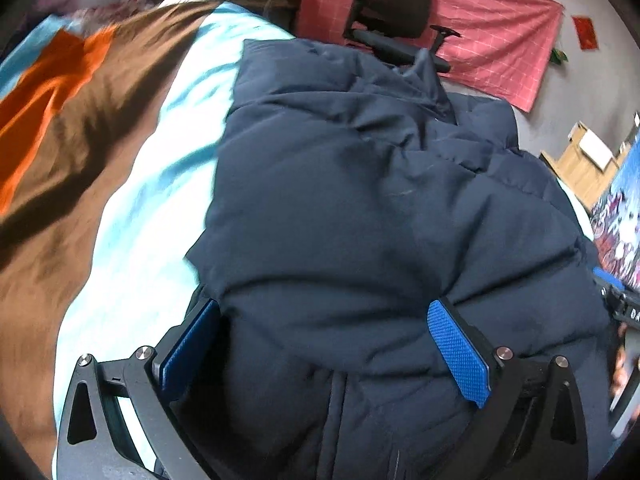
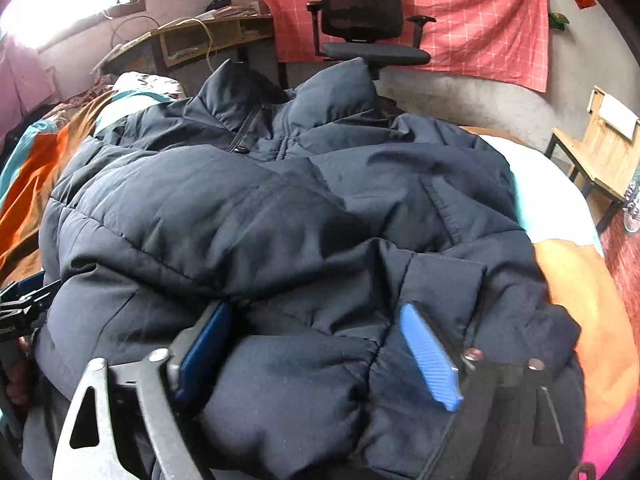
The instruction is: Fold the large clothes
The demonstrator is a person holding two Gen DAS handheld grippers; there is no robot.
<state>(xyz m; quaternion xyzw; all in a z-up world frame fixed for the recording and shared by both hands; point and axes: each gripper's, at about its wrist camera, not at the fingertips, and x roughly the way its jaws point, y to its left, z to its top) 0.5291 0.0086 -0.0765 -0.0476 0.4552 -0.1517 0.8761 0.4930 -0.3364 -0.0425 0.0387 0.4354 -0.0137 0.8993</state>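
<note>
A dark navy puffer jacket [image 1: 360,184] lies bunched on the bed, its collar [image 2: 280,96] at the far end and its zip front facing up. My left gripper [image 1: 324,308] is low over the jacket's near hem with its blue pads [image 1: 460,352] spread wide; a puffed fold bulges between them without being pinched. My right gripper [image 2: 316,312] sits at the near hem too, jaws wide, with padded cloth swelling up between its blue pads [image 2: 430,356]. Each gripper shows at the other view's edge.
The bed carries a light blue sheet [image 1: 152,184] and a brown and orange cover [image 1: 60,120]. Beyond the bed stand a black office chair [image 2: 360,20], a cluttered desk [image 2: 200,40], a red cloth on the wall [image 2: 480,12] and a wooden chair [image 2: 604,152].
</note>
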